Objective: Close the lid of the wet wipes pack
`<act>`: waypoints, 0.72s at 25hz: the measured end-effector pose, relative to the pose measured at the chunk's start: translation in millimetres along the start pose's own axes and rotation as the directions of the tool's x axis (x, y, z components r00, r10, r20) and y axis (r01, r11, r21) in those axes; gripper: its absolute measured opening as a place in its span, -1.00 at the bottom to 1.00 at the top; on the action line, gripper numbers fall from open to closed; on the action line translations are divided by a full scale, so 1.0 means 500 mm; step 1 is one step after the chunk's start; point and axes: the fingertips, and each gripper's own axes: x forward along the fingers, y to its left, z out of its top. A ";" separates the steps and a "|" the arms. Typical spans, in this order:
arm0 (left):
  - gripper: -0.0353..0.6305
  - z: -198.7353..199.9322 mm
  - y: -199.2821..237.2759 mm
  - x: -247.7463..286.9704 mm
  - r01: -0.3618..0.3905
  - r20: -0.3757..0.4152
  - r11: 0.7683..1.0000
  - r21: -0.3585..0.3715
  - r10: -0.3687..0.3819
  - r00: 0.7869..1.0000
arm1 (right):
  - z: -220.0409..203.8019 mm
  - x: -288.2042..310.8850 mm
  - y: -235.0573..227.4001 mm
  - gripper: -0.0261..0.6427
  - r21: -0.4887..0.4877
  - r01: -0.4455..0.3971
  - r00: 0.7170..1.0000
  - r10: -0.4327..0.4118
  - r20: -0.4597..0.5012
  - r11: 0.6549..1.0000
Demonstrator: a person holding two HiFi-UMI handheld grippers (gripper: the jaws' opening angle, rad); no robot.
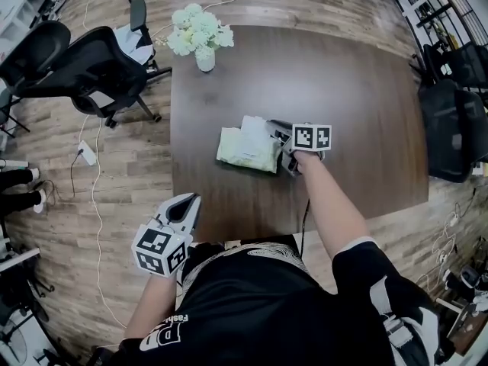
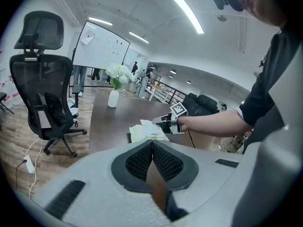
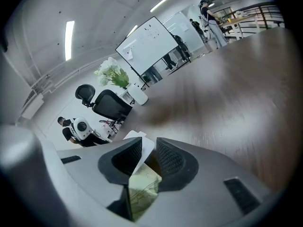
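Right hand-held gripper (image 1: pixel 276 131) looks nipped on the white lid (image 3: pixel 143 149), which stands raised at the right end of the wet wipes pack (image 1: pixel 245 151). The pack lies mid-table just left of that gripper, long axis roughly left-right, so we judge the lid must fold left and down. Left hand-held gripper (image 1: pixel 189 203) is jaws-together, empty, off the near edge of the dark table (image 1: pixel 351 90) over wood floor (image 1: pixel 130 181); flower vase (image 1: pixel 201 38) at the far edge, office chair (image 1: pixel 91 67) to the left.
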 end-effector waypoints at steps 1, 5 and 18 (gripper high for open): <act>-0.83 0.000 0.000 -0.001 0.002 0.000 1.000 0.002 -0.002 1.000 | 0.001 0.000 0.006 -0.63 -0.006 -0.011 1.000 0.011 -0.007 1.000; -0.84 0.009 0.000 -0.005 0.014 0.007 1.000 0.016 -0.014 1.000 | 0.020 -0.016 0.027 -0.74 -0.061 -0.013 1.000 0.013 -0.002 0.998; -0.84 0.026 -0.022 -0.023 0.072 0.027 0.994 0.078 -0.074 0.997 | 0.014 -0.084 0.132 -0.79 -0.466 0.033 0.996 -0.070 -0.061 0.884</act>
